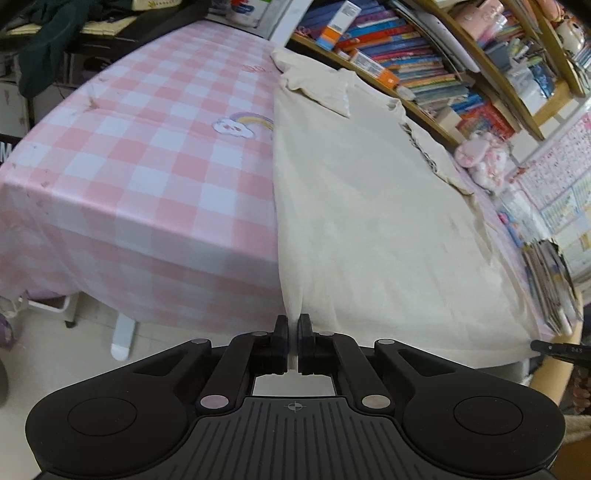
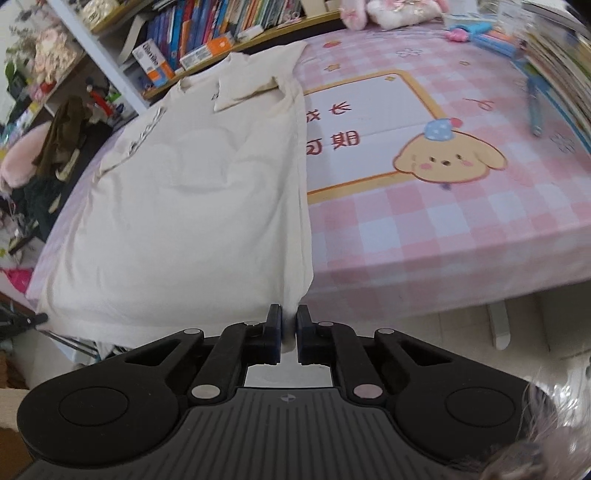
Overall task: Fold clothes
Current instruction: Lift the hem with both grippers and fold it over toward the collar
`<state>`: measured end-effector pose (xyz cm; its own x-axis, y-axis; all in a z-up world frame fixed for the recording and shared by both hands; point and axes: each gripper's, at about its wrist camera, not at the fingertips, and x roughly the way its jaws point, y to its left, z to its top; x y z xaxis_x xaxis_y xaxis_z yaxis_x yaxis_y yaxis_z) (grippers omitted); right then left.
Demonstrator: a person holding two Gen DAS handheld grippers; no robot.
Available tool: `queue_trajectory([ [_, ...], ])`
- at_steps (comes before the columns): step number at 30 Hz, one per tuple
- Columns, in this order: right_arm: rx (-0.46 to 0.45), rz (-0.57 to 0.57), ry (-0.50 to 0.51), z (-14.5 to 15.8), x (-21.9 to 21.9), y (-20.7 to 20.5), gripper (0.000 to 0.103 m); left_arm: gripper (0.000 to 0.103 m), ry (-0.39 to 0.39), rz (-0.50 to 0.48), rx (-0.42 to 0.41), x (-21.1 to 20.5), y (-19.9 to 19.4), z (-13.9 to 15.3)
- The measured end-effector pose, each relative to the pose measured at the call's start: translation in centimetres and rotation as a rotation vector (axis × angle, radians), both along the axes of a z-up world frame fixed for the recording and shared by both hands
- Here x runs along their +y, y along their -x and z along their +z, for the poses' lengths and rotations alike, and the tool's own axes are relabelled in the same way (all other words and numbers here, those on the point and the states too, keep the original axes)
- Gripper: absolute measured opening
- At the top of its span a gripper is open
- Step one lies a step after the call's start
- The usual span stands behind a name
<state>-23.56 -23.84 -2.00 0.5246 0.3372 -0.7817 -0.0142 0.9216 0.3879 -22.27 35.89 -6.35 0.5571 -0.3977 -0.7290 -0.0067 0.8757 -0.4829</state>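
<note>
Cream shirt (image 1: 369, 206) lies flat on the table, on the pink-and-white checked tablecloth (image 1: 147, 155), collar end towards the bookshelf (image 1: 424, 55), hem at the near table edge. One sleeve is folded in over the chest, seen in both wrist views. Left gripper (image 1: 293, 338) is clenched on the shirt's hem corner at its side edge; a thin strip of cream cloth sits pinched between the pads, jaws nearly touching. Right gripper (image 2: 289, 328) is likewise clamped on the opposite hem corner, with a bunched fold of fabric between its pads. The cloth runs taut from each grip up along the shirt's side edge. In the left view the tip of the other gripper shows at the far right, at the other end of the hem. The tablecloth beside the shirt carries a rainbow-cloud print (image 1: 242, 123) on one side and a cartoon puppy panel (image 2: 447, 158) on the other. Pink plush toys (image 1: 480, 158) sit near the shelf, blue and pink stationery (image 2: 495, 35) lies at the far corner, and dark clothing (image 1: 48, 40) hangs beyond the table.
</note>
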Motion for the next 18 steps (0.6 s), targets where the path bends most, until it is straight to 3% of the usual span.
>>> queue_trajectory([
  [8, 0.061, -0.067, -0.004, 1.6, -1.2, 3.5, 0.007, 0.003, 0.056, -0.061, 0.075, -0.6, 2.1, -0.5],
  [15, 0.148, -0.15, 0.034, 1.3, -2.8, 6.5, 0.007, 0.003, 0.081, -0.216, 0.139, -2.3, 3.4, -1.2],
  [18, 0.174, -0.172, 0.025, 1.1, -3.1, 7.2, 0.007, 0.003, 0.111, -0.215, 0.138, -2.1, 3.5, -1.2],
])
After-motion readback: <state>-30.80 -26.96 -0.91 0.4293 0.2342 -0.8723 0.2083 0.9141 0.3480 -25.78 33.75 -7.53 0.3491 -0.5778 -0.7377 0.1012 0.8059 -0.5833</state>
